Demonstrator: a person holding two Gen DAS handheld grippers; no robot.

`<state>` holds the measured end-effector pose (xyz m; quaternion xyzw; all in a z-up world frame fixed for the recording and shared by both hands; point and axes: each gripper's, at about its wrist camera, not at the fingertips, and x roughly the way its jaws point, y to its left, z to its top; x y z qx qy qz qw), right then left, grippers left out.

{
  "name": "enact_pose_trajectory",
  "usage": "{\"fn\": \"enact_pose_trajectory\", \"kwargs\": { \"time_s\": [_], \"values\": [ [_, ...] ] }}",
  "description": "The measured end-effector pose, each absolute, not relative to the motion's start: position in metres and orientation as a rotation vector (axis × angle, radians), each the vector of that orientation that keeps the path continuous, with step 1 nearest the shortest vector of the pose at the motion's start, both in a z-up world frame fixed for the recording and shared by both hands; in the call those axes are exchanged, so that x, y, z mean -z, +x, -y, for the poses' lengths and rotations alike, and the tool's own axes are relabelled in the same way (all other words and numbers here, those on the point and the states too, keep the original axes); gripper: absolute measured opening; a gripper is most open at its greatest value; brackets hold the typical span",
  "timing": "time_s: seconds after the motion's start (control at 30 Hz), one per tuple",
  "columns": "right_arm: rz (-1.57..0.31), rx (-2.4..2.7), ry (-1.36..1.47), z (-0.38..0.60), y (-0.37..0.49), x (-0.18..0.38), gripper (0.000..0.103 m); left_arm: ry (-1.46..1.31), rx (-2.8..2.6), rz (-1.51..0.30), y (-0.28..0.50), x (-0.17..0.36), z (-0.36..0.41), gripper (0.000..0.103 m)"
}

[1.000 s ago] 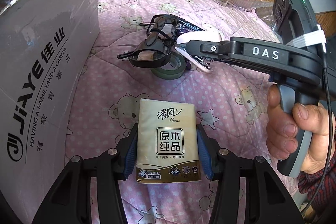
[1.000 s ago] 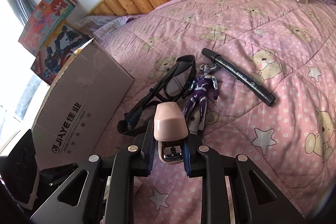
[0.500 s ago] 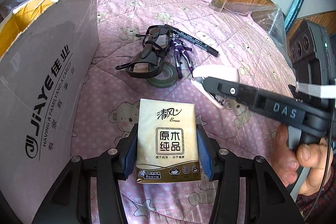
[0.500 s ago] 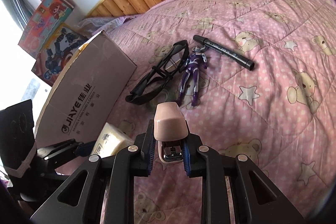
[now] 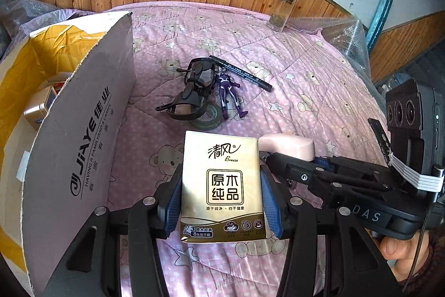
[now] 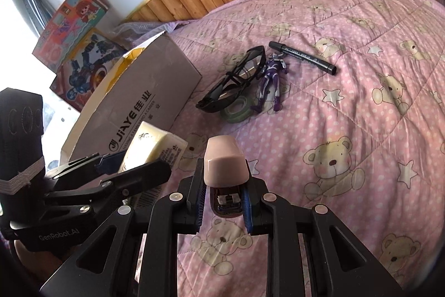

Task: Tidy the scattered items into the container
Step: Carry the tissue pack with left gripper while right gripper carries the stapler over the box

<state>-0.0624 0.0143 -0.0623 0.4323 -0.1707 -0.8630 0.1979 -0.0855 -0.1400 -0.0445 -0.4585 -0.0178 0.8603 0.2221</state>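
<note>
Your left gripper clamps the tissue pack, right gripper the stapler; the box lies left, nearer your left.

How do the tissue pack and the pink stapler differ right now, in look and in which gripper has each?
The tissue pack is flat, gold and cream with printed lettering; the pink stapler is a plain, rounded, chunky block with metal showing underneath. The tissue pack sits in the left gripper; the pink stapler sits in the right gripper. The pack spreads its fingers wide; the stapler needs a narrow gap. Both are clamped, lifted above the quilt, outside the cardboard box.
</note>
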Motion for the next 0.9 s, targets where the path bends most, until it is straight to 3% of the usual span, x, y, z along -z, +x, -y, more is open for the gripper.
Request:
{"fn": "enact_pose_trajectory", "kwargs": {
  "time_s": [0.9],
  "values": [
    [0.364, 2.447, 1.054, 0.024, 0.002, 0.005, 0.024, -1.069, -2.452, 0.149, -0.037, -0.012, 0.173, 0.052]
  ]
}}
